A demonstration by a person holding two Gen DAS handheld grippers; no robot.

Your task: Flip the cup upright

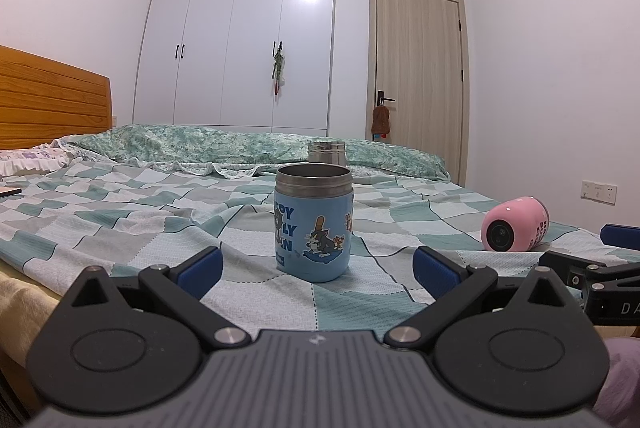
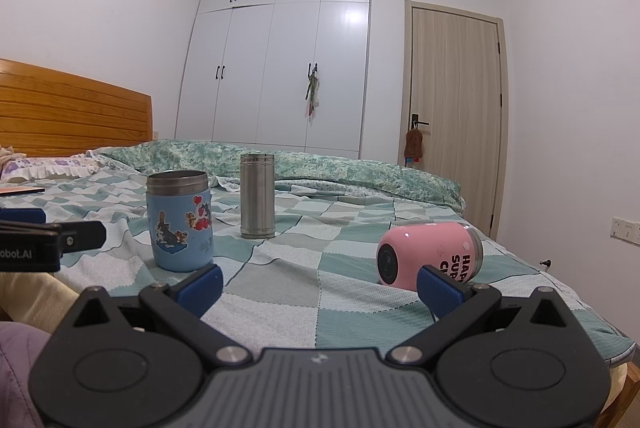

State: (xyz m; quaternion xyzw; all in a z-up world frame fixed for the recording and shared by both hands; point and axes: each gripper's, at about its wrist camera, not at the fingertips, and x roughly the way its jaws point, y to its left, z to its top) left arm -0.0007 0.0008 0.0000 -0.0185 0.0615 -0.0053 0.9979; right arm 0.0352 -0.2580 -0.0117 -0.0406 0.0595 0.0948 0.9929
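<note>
Right wrist view, pink cup (image 2: 430, 254) on its side on checked bedspread (image 2: 280, 280), both grippers spread wide, empty.

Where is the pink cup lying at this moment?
The pink cup lies on its side on the checked bedsheet, just beyond the right gripper, to the right of the upright blue cup and steel cup.

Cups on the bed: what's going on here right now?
Nothing is being held. The blue cup stands upright on the checked bedspread, as does the steel cup behind it. The pink cup lies on its side, its base facing the cameras. The left gripper is open in front of the blue cup; the right gripper is open, its right finger near the pink cup.
</note>
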